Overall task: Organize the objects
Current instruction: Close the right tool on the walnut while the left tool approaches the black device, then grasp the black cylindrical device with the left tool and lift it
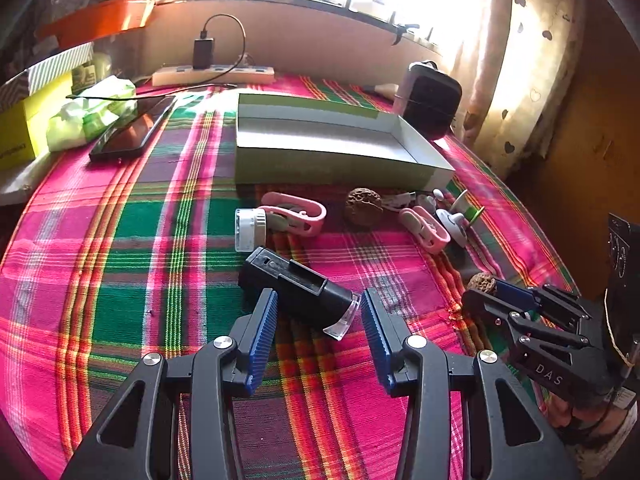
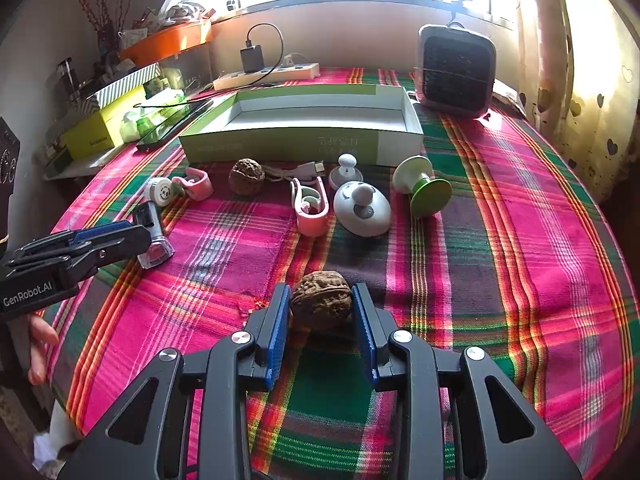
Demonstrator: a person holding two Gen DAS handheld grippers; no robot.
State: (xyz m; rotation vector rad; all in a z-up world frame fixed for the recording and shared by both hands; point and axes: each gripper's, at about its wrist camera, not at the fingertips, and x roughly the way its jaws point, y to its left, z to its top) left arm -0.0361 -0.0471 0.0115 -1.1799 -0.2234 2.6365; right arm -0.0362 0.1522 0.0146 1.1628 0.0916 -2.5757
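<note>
**Two grabs going at once: scope on the left, walnut on the right**

Left wrist view first. The left gripper (image 1: 318, 314) has its jaws wide apart with nothing pinched. The black pocket microscope (image 1: 298, 290) lies on its side mid-frame, just above and between the blue pads. Its clear end is poking down between the tips and its body runs off toward the upper left. So it's lined up but not really inside the jaws. If that's the target, I'd push in a bit further and close across the fat black barrel, not the clear plastic tip, since that bit looks slippery and likely to pop out. The open green box (image 1: 340, 140) sits in the upper middle of that view, empty as far as I can see, and looks like the obvious drop spot.

Over to the right wrist view. The right gripper (image 2: 322, 312) is clamped on a walnut (image 2: 322, 300), with both blue pads up against its sides just below centre frame. The shell is bumpy and round, so I reckon a straight lift with no twisting is the safe play. Then carry it up over the near wall of the box (image 2: 300, 146), which sits upper middle.

A second walnut (image 2: 247, 176), two pink clips and some white knobby things are still lying loose in front of the box.
</note>
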